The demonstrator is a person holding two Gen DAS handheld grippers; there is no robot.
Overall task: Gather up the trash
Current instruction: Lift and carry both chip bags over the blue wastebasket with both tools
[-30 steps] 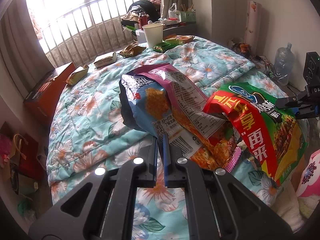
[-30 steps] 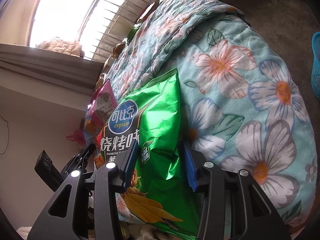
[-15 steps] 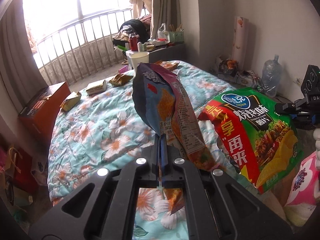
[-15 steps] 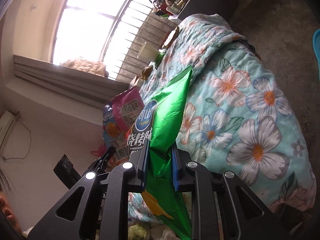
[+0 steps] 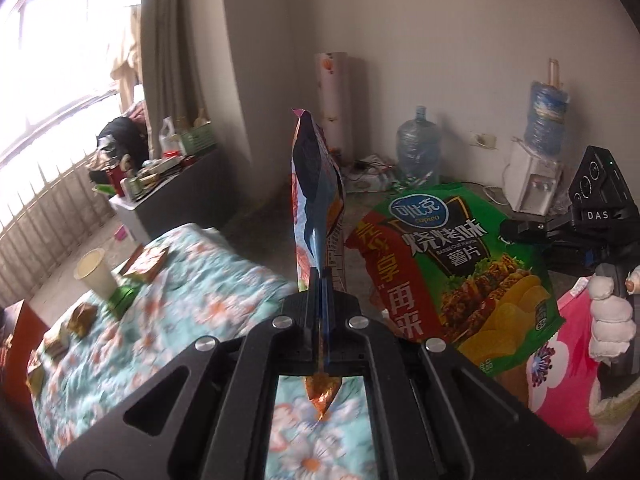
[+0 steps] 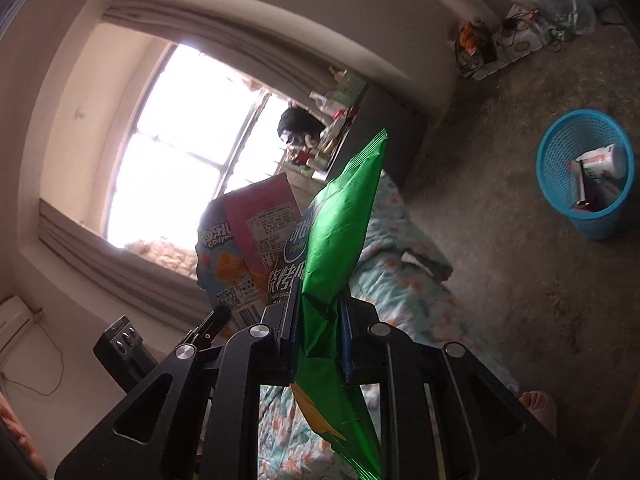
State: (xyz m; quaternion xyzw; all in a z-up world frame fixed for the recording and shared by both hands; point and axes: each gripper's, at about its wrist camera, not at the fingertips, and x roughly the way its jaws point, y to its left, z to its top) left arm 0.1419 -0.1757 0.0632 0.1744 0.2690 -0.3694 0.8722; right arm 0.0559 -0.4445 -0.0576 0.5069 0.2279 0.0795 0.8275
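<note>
My left gripper (image 5: 320,276) is shut on the lower end of a blue and pink snack bag (image 5: 316,184), which stands edge-on and upright above the bed. To its right hangs a green chip bag (image 5: 460,264) with my right gripper (image 5: 516,232) clamped on its edge. In the right wrist view the right gripper (image 6: 320,300) has both pads pressed into the crumpled green chip bag (image 6: 340,220). The blue and pink snack bag (image 6: 248,240) shows behind it, with the left gripper (image 6: 220,314) below.
A blue mesh waste basket (image 6: 592,228) with some trash inside stands on the floor to the right. On the floral bed (image 5: 180,300) sit a paper cup (image 5: 94,280) and several small wrappers (image 5: 82,318). Water bottles (image 5: 418,148) and a dispenser (image 5: 532,184) line the wall.
Both grippers lifted their bags off the bed and swung towards the wall and floor side of the room. The right gripper's jaws closed tight on the green bag. The waste basket came into view.
</note>
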